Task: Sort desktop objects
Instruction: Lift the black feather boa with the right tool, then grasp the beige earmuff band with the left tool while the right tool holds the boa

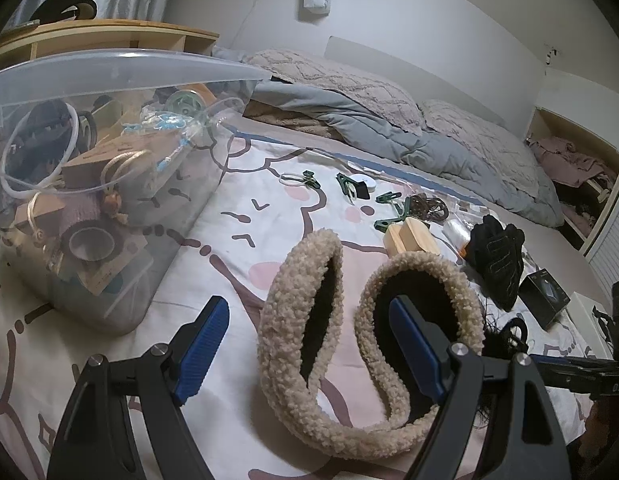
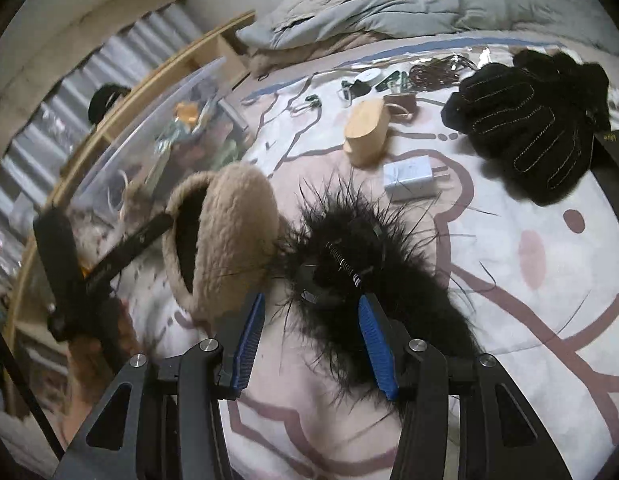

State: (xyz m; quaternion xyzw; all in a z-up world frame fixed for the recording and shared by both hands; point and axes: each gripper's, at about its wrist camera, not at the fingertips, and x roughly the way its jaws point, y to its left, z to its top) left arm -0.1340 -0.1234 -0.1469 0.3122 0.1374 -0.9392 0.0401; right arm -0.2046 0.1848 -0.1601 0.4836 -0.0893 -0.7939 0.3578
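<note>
Earmuffs (image 1: 361,320) lie on the bed sheet (image 1: 237,248), beige and fluffy, directly in front of my left gripper (image 1: 309,344). Its jaws stand wide apart and hold nothing; one cup sits between the fingers, and the right finger reaches into the hollow of the other cup. If I close from this position, I judge that I catch only one cup or the thin band, and the soft pile can slip out when I lift.

Just beside the earmuffs lies a black feather clip (image 2: 349,264). My right gripper (image 2: 309,340) is also open, with the clip between its fingers but not yet pinched. The long feathers touch the earmuffs, so I think one thing may drag the other when I pull.

The clear plastic box (image 1: 109,184) stands to the left of the earmuffs, already full of small things. Its wall is high, and a hanging band could catch on the rim.

Further away I see a wooden block (image 2: 367,132), a white charger (image 2: 409,176) and black gloves (image 2: 529,120). Loose feathers reach the charger, so a careless sweep may move it.
</note>
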